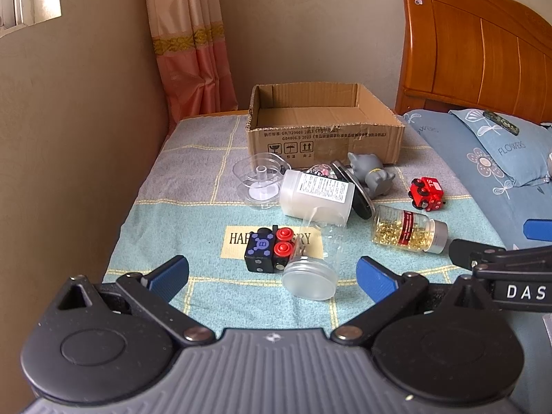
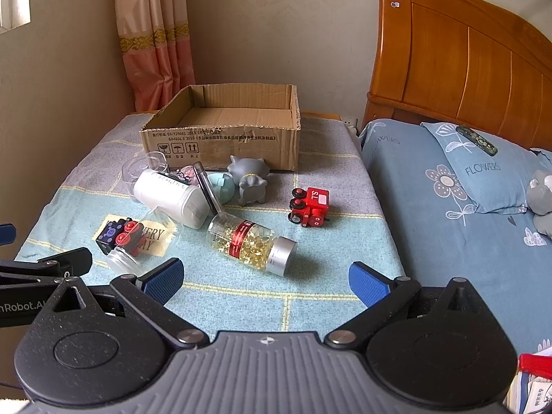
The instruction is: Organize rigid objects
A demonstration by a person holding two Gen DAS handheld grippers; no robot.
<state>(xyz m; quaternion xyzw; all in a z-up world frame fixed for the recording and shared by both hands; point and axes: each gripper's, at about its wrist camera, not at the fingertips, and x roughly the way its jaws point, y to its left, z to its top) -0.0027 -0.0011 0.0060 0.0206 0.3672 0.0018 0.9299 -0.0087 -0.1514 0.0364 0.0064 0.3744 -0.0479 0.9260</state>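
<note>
Reading "SL" red toy train (image 2: 309,207), "FLOWERS" pillow (image 2: 483,169)

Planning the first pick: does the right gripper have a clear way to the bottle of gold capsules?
Probably yes. The right gripper is open, and the capsule bottle lies on its side just ahead with nothing between.

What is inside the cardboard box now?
The cardboard box shows only bare cardboard floor. Its near wall hides the front strip of the floor.

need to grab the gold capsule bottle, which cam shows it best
The right wrist view: the capsule bottle lies whole and central, ahead of the open right gripper. The left wrist view shows it smaller, off right.
</note>
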